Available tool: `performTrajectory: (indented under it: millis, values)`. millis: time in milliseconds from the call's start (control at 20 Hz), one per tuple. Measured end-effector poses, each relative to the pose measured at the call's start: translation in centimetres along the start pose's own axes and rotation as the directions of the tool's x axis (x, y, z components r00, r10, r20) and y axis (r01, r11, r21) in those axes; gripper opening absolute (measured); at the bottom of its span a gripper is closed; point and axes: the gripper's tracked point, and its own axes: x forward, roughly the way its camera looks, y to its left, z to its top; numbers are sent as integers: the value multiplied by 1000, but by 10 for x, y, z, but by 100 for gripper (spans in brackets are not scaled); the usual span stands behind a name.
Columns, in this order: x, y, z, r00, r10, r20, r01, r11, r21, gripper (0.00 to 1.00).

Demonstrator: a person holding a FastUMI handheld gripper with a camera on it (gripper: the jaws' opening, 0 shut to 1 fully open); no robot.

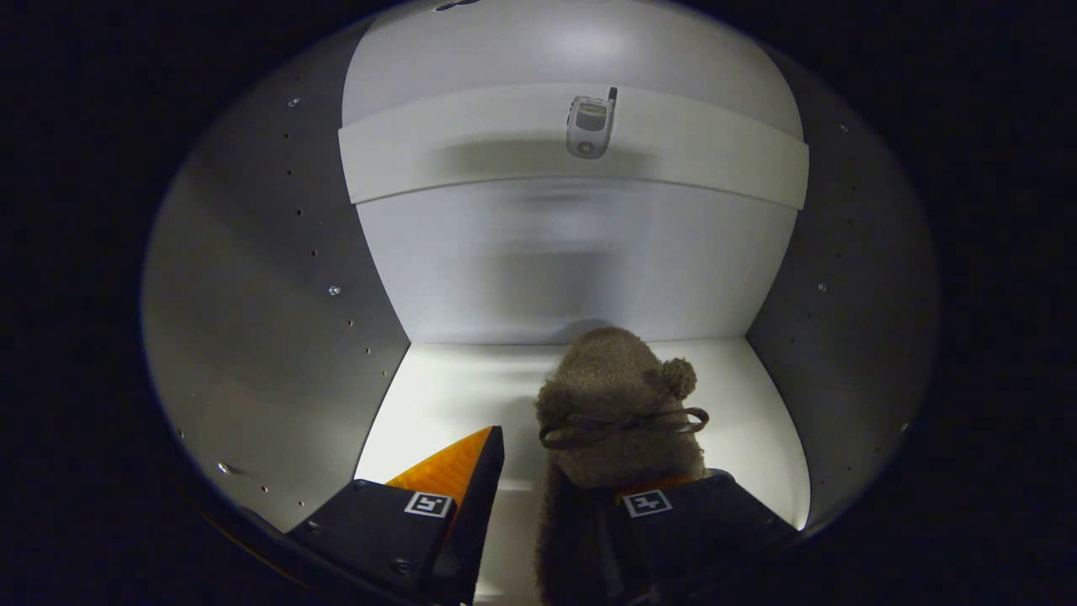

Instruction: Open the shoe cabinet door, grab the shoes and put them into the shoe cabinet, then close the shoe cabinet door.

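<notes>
We count one fuzzy brown shoe (618, 412), one flip phone (590, 124), one shelf board (471, 156), and two gripper fingers (458, 471).

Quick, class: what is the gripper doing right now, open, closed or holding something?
Gripper: open inside the shoe cabinet, its fingers apart; the fuzzy brown shoe sits against one finger, not clamped by both.
</notes>
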Motion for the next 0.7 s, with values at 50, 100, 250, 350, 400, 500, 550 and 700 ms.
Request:
performTrajectory:
  millis: [50, 100, 250, 350, 400, 500, 550, 700]
  values:
    - [-2, 0, 0, 1000, -8, 4, 8, 1000, 2, 61]
    - [-6, -2, 0, 1000, -21, 7, 21, 1000, 0, 62]
    - [-23, -7, 0, 998, -61, 31, 61, 998, -3, 77]
    - [-38, -8, -4, 997, -64, 34, 64, 998, 1, 80]
    - [-48, -8, -5, 997, -67, 40, 67, 998, -1, 81]
    - [-71, -8, -7, 995, -70, 66, 70, 998, -5, 83]
    - [-85, -9, -7, 994, -72, 86, 73, 997, -1, 84]
    - [-128, -11, -12, 987, -77, 141, 75, 997, 19, 86]
